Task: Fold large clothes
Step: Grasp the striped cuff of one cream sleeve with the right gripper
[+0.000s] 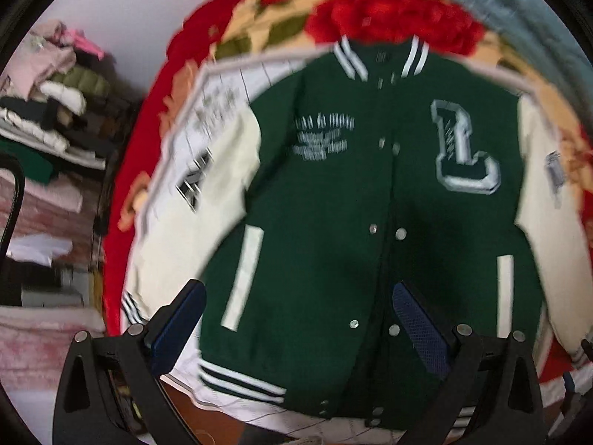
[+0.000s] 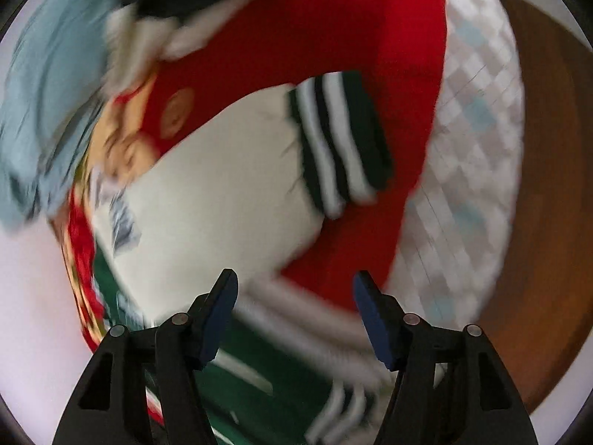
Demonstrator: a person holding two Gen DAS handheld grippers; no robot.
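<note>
A green varsity jacket (image 1: 333, 200) with cream sleeves, a big letter L and snap buttons lies face up and spread flat on a bed. My left gripper (image 1: 296, 293) hangs above its lower front, jaws wide apart, nothing between them. In the right wrist view I see the jacket's cream sleeve (image 2: 222, 185) ending in a green and white striped cuff (image 2: 341, 141), with the striped hem (image 2: 333, 400) below. My right gripper (image 2: 294, 282) hovers over the sleeve and hem, jaws apart and empty. Both views are motion-blurred.
A red floral blanket (image 1: 400, 18) covers the bed under a white printed sheet (image 1: 218, 111). Stacked folded clothes (image 1: 55, 104) fill shelves at the left. A pale blue cloth (image 2: 48, 111), a checked quilt (image 2: 474, 148) and wooden floor (image 2: 548, 204) border the bed.
</note>
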